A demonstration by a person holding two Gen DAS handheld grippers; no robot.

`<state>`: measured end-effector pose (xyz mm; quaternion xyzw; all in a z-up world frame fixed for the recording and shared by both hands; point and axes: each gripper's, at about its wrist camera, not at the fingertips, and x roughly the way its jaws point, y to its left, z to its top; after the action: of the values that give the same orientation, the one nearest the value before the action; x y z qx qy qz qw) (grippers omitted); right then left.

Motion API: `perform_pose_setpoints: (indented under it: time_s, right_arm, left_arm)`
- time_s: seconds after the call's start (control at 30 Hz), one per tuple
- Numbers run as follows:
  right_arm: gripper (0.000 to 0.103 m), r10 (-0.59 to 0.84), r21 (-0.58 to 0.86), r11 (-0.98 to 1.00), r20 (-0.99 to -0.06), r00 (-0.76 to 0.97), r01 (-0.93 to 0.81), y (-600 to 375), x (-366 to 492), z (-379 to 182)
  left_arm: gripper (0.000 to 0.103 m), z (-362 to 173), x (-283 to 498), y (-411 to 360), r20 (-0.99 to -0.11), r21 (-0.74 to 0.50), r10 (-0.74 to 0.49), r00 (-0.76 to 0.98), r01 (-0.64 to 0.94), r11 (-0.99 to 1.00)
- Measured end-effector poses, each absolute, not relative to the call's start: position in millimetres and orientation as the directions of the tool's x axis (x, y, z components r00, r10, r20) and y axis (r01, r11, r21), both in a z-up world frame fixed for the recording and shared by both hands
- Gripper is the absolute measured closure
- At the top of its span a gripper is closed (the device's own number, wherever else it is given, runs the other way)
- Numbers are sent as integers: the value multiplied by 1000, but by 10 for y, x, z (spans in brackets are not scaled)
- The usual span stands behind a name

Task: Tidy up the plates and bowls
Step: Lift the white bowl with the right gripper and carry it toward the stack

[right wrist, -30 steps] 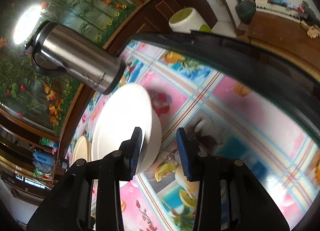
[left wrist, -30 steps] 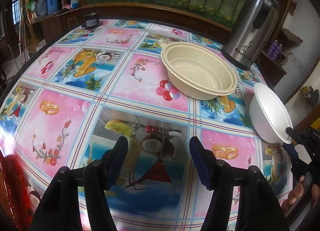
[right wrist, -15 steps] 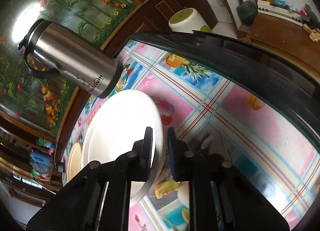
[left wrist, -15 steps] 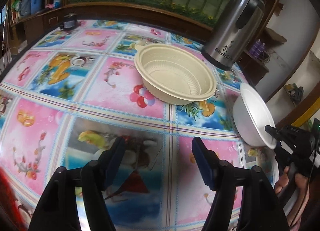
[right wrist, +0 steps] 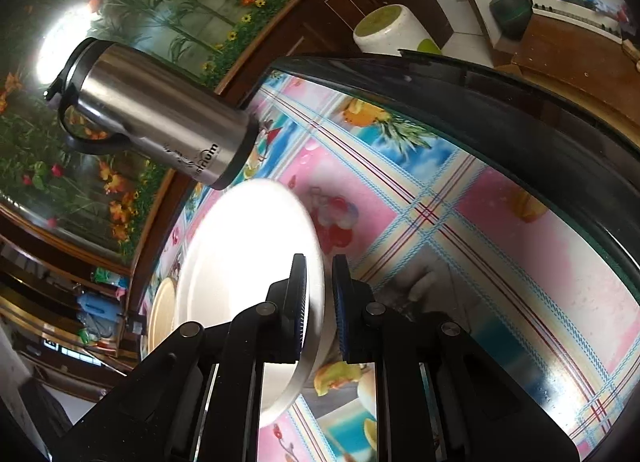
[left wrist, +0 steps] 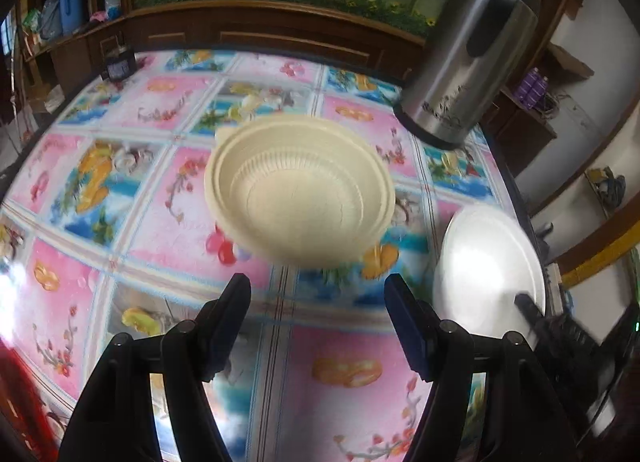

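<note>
Pinching white bowl (right wrist: 248,262) rim in right gripper (right wrist: 320,302); left gripper (left wrist: 318,318) gaping, empty. Stacking into cream bowl (left wrist: 300,185), left of flask (left wrist: 468,61), pending.

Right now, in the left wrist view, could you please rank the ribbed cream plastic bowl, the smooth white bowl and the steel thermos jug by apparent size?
1. Ribbed cream plastic bowl
2. Steel thermos jug and smooth white bowl look alike; differing nearness prevents ranking them.
</note>
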<state>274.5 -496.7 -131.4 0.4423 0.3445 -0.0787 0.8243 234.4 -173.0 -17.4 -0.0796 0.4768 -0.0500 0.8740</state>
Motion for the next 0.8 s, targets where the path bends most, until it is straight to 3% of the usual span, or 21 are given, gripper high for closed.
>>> perform_pose_setpoints:
  time_s: [0.3,0.8]
  right_arm:
    - [91,230,715,560,-619,751,419,-4982,2766,-1353]
    - [91,283,759,500,-599,749,417,-5068,2776,-1413]
  left_arm:
    - [33,-246,2670,-2039,-897,-201,-181,404,-8,980]
    - [33,-259,2713,-2465,-904,-283,-295,308,84,955]
